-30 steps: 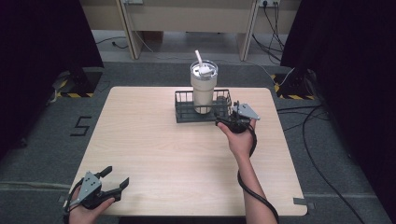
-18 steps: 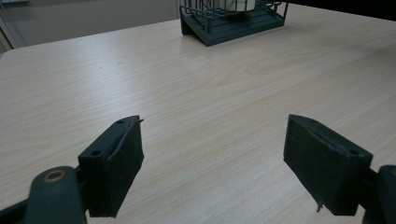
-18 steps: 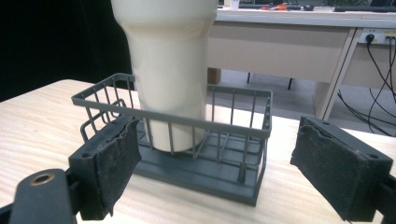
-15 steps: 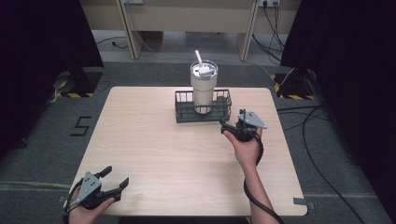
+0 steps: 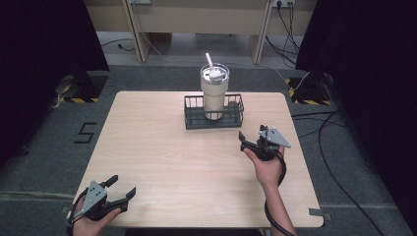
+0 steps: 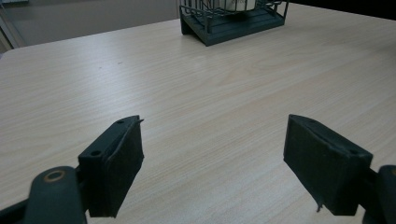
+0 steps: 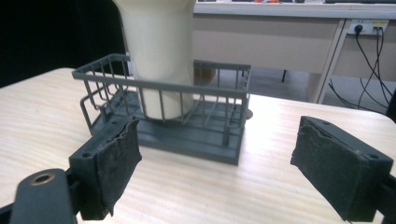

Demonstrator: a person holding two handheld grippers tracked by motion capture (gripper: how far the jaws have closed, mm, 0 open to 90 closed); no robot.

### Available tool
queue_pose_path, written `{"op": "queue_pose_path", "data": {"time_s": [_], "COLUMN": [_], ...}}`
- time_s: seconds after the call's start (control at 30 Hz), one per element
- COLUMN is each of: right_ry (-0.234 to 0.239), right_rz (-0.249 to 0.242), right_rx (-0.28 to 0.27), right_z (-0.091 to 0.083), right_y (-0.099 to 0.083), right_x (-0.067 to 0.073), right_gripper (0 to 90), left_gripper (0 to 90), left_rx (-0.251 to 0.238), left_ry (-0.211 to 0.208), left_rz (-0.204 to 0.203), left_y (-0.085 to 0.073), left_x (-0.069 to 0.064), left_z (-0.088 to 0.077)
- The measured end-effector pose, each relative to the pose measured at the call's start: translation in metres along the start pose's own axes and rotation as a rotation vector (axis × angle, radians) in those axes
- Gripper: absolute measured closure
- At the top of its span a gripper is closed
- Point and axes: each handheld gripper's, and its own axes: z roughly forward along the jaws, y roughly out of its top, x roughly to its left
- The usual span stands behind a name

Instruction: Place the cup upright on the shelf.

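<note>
Table (image 5: 162,147): pale wood, fine straight grain, light beige throughout.
Wire basket (image 5: 214,118): dark grey, a grid of thin bars on a solid dark grey base.
Tumbler (image 5: 214,96): cream body, clear lid, white straw (image 5: 210,60).
My left gripper (image 5: 119,192): black jaws, matt black pads, grey plate on top.
My right gripper (image 5: 244,142): black likewise, pads worn rough at the edges, grey plate on top.
Floor (image 5: 54,142): dark grey carpet, with yellow-and-black striped tape (image 5: 78,100).
</note>
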Motion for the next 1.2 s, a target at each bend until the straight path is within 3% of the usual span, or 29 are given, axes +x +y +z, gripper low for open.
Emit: {"op": "queue_pose_path", "data": {"time_s": [0.83, 1.2], "right_ry": [-0.026, -0.037], "right_rz": [0.036, 0.017], "right_rx": [0.003, 0.035], "right_z": [-0.06, -0.083], "right_y": [-0.032, -0.048], "right_x": [-0.015, -0.018], "right_gripper": [14.8, 14.8], "left_gripper": [19.2, 19.2], "left_rx": [0.001, 0.002], "left_ry": [-0.005, -0.003], "left_rz": [-0.008, -0.005], "left_y": [0.0, 0.0], "left_x": [-0.001, -0.002], "left_z": [0.001, 0.001]}}
